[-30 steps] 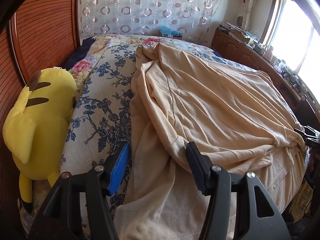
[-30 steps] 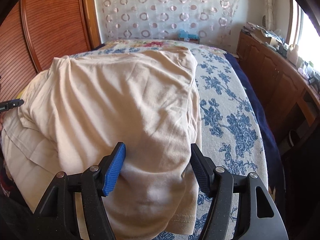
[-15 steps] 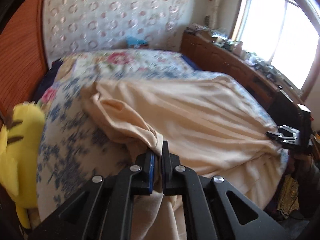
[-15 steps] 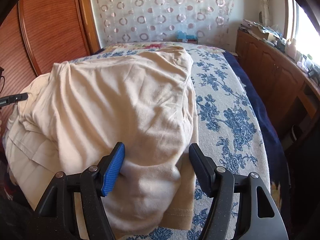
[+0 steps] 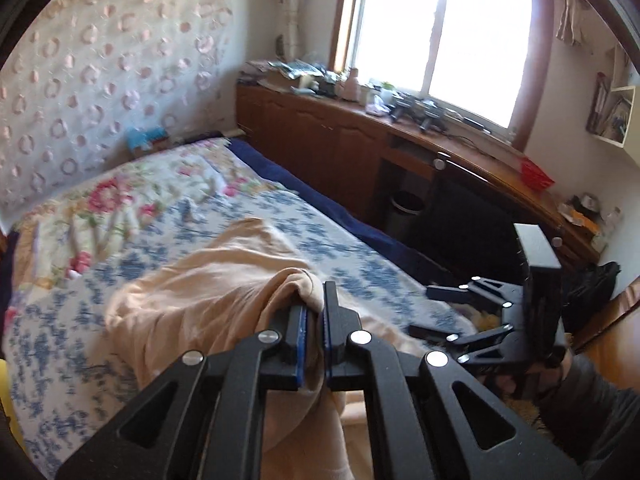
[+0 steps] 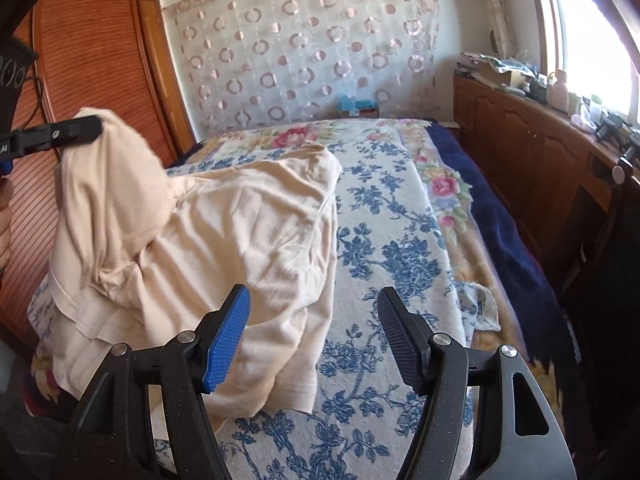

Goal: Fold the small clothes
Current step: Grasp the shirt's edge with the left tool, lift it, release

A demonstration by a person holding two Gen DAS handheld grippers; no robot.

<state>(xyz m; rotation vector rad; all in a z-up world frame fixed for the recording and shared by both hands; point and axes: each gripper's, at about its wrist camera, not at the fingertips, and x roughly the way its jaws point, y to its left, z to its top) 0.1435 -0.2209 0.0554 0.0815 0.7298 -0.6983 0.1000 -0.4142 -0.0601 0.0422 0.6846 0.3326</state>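
Observation:
A beige garment point(image 6: 224, 224) lies on the blue-flowered bed cover point(image 6: 384, 248). My left gripper point(image 5: 314, 312) is shut on a bunched fold of the beige garment point(image 5: 208, 292) and holds it lifted above the bed; in the right wrist view that gripper point(image 6: 60, 134) shows at the upper left with cloth hanging from it. My right gripper point(image 6: 314, 332) is open and empty, over the garment's near right hem, and it also shows at the right in the left wrist view point(image 5: 472, 312).
A wooden cabinet point(image 6: 532, 152) with clutter on top runs along the bed's right side under the window. A wooden wardrobe point(image 6: 100, 76) stands at the left. A dark bin point(image 5: 406, 212) sits by the cabinet. A patterned curtain point(image 6: 304, 48) hangs behind the bed.
My left gripper closed on the garment's left side, lifted it and swung it rightward. My right gripper stayed open and shifted right, off the cloth's middle.

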